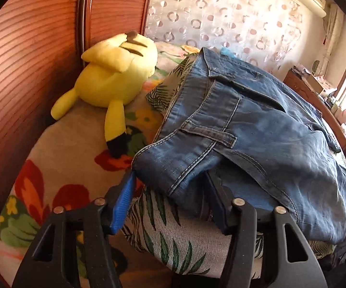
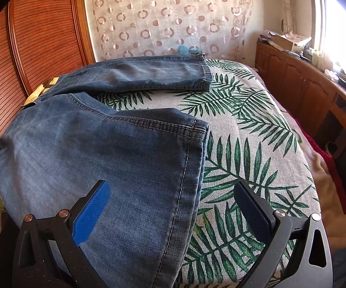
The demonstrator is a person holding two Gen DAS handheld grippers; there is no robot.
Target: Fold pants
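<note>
- Left wrist view showed the left tongs (image 1: 170, 192) spread around the jeans' (image 1: 245, 129) waist corner, not pinching.
- Right tongs (image 2: 173, 211) stood spread over one leg.
- Jeans lay on the bed (image 2: 257, 144), legs still apart, unfolded.

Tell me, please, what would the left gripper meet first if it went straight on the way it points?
Most likely the jeans: their waist corner already lies between the left gripper's fingers.

Faded blue jeans (image 2: 105, 144) lie on the bed — legs apart, hems unfolded.
</note>
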